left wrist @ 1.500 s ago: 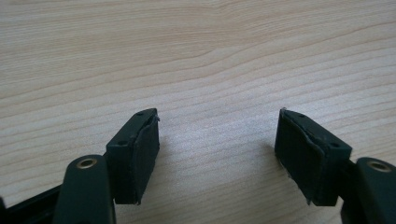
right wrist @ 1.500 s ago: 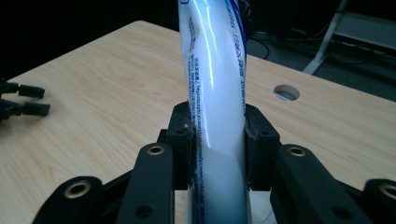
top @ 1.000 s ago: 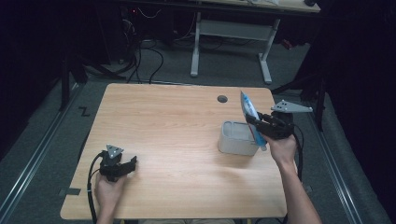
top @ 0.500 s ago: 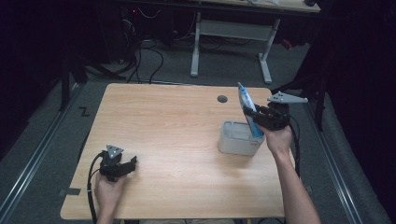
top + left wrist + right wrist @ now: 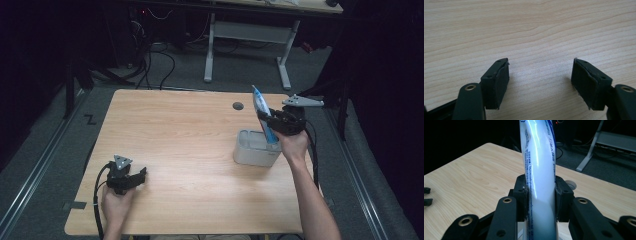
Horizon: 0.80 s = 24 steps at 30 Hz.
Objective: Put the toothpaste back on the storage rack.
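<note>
The left gripper (image 5: 141, 174) rests low at the near left, jaws spread wide. The right gripper (image 5: 263, 118) is raised at the far right, clamped tight.

- Wooden table (image 5: 190, 135), light grain, rectangular, rounded corners.
- Round cable hole (image 5: 238, 106) in tabletop near far edge.
- Second desk with white legs (image 5: 247, 47) beyond the table, on grey floor.
- Dark cables (image 5: 157, 55) lying on floor behind the table.
- Metal floor rails (image 5: 37, 170) running along both sides of the table.
</note>
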Tool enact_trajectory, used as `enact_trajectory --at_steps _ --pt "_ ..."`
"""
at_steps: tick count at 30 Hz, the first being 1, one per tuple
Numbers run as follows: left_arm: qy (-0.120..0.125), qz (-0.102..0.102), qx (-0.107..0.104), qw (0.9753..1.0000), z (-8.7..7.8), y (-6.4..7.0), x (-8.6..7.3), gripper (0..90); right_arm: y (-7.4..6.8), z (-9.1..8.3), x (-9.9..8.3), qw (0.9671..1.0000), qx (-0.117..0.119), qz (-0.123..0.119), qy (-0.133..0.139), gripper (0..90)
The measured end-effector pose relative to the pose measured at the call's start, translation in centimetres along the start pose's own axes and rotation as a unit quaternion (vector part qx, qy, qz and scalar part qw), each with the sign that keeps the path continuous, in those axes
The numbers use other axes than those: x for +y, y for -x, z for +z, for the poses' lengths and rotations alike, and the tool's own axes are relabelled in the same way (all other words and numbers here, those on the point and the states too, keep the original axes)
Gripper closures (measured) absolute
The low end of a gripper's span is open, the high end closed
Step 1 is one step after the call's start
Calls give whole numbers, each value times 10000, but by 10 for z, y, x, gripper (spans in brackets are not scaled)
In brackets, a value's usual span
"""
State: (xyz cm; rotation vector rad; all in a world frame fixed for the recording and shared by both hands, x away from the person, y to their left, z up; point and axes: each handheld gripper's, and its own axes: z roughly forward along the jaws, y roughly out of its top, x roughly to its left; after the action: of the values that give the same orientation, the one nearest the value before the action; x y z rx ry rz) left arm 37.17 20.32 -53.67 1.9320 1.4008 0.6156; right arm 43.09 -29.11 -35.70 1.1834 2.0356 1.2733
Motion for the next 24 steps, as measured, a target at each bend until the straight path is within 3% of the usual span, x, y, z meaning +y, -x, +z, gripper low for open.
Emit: enact_trajectory --at_steps 24 --pt "3 7 -8 10000 0 0 0 310 -1 28 -5 9997 -7 -73 -247 683"
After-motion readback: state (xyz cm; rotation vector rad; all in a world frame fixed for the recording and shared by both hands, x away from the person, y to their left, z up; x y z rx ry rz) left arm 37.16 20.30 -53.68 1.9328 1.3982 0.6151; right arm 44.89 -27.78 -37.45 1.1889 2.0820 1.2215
